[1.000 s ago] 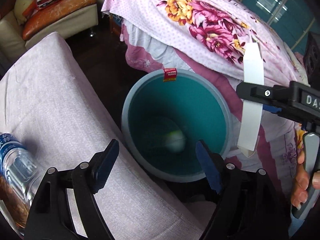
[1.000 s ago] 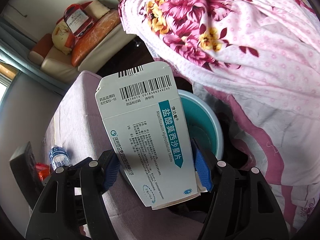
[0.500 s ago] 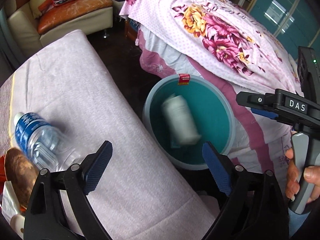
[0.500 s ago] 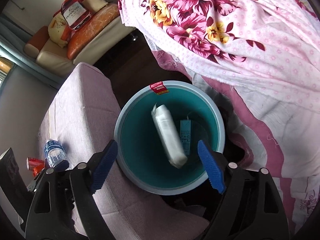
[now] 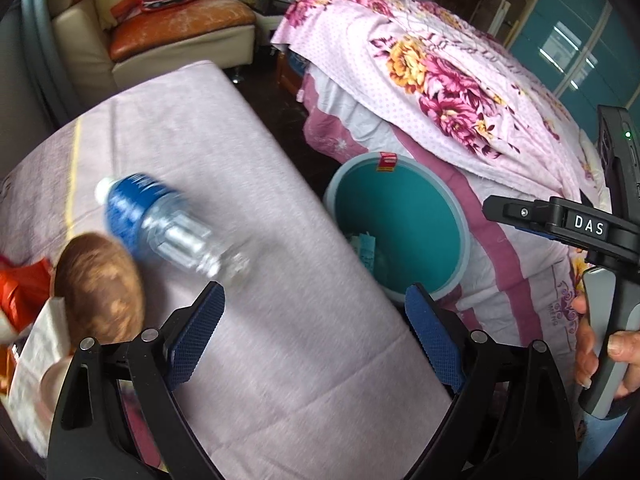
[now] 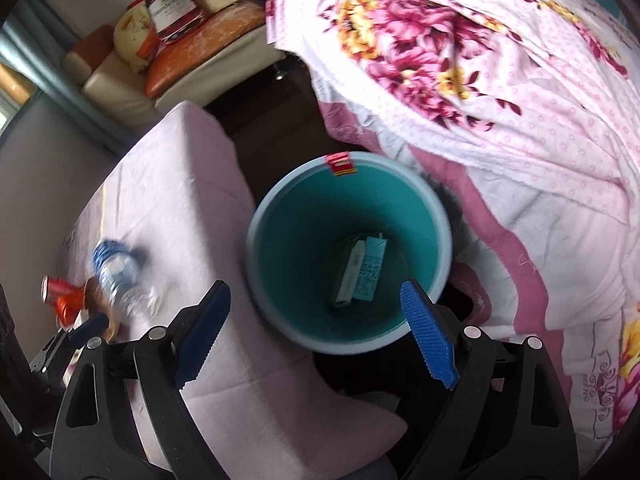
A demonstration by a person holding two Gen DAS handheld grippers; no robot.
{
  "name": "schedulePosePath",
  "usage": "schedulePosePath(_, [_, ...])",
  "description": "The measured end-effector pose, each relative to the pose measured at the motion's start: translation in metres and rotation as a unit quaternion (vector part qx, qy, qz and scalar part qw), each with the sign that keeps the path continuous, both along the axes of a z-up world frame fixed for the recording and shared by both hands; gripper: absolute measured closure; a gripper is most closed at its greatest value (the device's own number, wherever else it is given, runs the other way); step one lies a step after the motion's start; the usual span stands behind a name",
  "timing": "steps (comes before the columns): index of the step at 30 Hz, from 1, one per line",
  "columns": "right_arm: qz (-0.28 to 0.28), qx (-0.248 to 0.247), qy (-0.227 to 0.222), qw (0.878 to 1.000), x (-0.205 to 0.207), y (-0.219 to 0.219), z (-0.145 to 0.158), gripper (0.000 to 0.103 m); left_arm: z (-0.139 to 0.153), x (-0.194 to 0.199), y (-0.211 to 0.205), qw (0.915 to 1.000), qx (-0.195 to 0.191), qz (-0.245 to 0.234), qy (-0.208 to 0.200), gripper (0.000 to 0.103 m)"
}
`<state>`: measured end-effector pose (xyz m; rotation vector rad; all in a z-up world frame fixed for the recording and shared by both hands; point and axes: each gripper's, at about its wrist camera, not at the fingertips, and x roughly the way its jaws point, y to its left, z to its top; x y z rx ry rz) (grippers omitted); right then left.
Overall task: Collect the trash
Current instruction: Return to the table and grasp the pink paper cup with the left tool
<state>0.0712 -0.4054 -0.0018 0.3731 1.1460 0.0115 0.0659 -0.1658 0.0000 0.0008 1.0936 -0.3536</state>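
Note:
My right gripper [image 6: 314, 292] hangs open and empty above the teal bin [image 6: 320, 220]. At the bin's bottom lie a white medicine box [image 6: 352, 272] and a small teal carton [image 6: 370, 272]. My left gripper [image 5: 312, 296] is open with nothing between its pads, over the pink-covered table [image 5: 280, 360] left of the bin [image 5: 400, 216]. On that table, up and left of the left gripper, lies a clear water bottle [image 5: 160, 224] with a blue label. Beside the bottle are a brown round object [image 5: 100, 284], a red wrapper [image 5: 20, 292] and a white packet [image 5: 36, 364]. The right wrist view shows the bottle [image 6: 116, 272] and a red can [image 6: 56, 284].
A bed with a pink floral quilt [image 5: 440, 80] crowds the bin's far and right sides. A cream and orange sofa [image 5: 180, 28] stands at the back. A person's hand [image 5: 600, 344] grips the right tool's handle at the right edge. Dark floor runs between table and bed.
The right gripper opened and the white medicine box dropped into the bin. The left gripper spread wider and swung away from the bin over the table, bringing the bottle and brown object into view.

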Motion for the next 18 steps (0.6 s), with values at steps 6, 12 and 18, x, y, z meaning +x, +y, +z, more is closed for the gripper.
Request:
schedulePosePath(6, [0.03,0.013,0.008,0.999,-0.01,0.038,0.01,0.019,0.017,-0.028,0.031,0.9995,0.004,0.023,-0.021,0.011])
schedulePosePath(12, [0.075,0.018,0.015,0.997,-0.021,0.081,0.014,0.019,0.029,-0.056,0.07,0.9977,0.017,0.051,-0.04,0.011])
schedulePosePath(18, [0.109,0.016,0.024,0.994,-0.033,0.114,0.011,0.019,0.031,-0.077,0.117,0.9946,0.022,0.087,-0.051,0.011])
